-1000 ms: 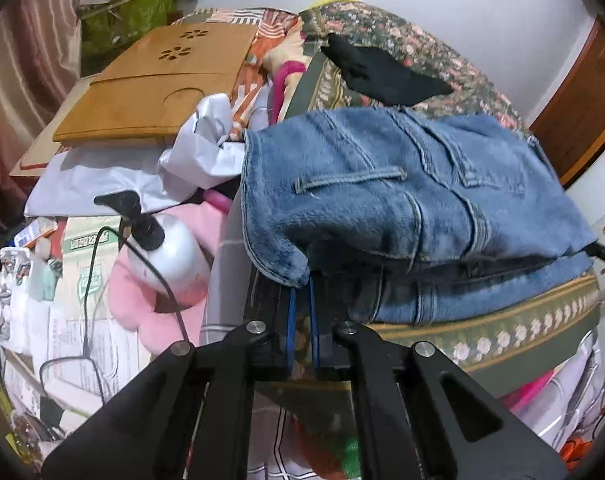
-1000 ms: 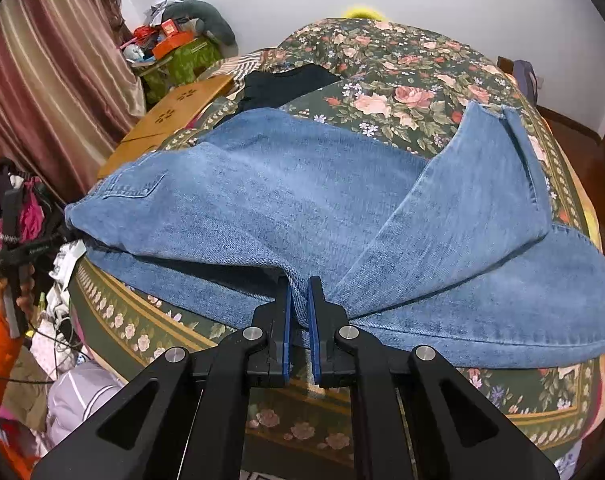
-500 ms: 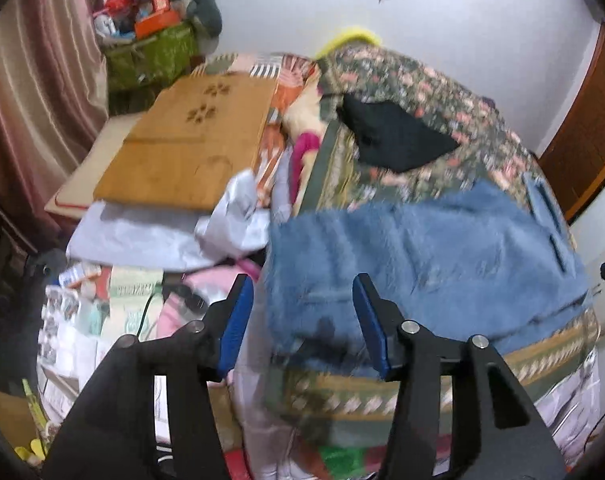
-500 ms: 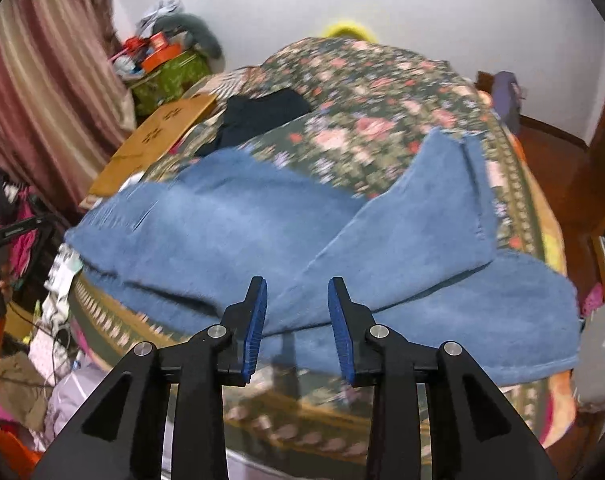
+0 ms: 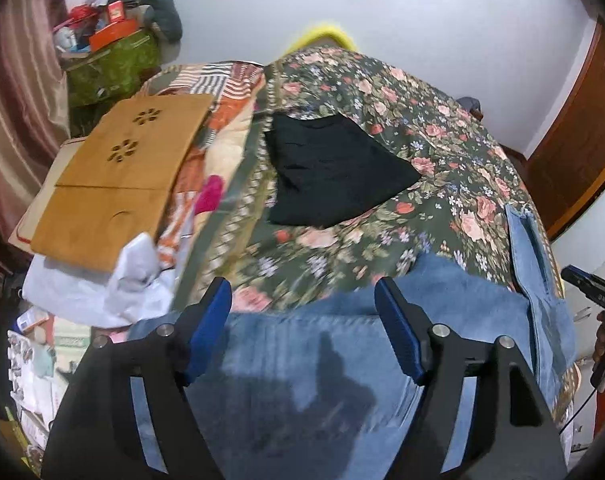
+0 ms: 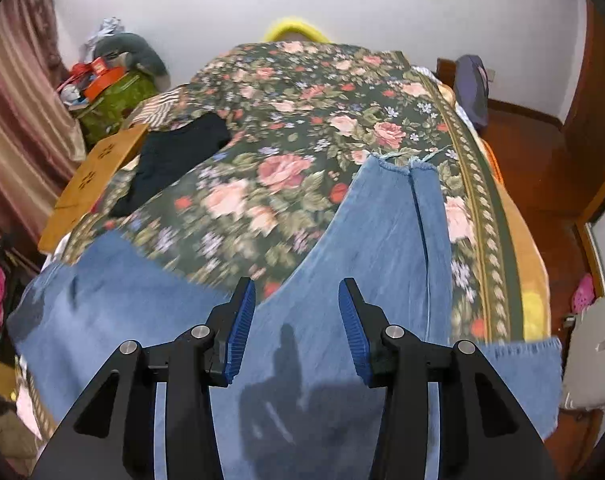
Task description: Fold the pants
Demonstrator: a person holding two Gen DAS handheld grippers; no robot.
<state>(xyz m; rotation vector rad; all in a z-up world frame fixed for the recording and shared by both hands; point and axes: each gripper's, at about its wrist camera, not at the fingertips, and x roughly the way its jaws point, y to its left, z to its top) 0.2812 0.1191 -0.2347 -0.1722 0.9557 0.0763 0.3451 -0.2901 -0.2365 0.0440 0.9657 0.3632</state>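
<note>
Blue denim pants lie folded at the near edge of the floral bedspread. My left gripper is open and empty, hovering above the denim. In the right wrist view the pants show one leg end reaching up the bed and another layer spread toward the right. My right gripper is open and empty above them. Both grippers cast shadows on the denim.
A black garment lies on the bed beyond the pants. A wooden lap tray and white bags sit at the left side. Clutter and a green box stand in the far left corner. A wooden door is right.
Both grippers were shut on the denim edge a second ago. They have opened, let go, and risen above the pants, which now lie on the bed.
</note>
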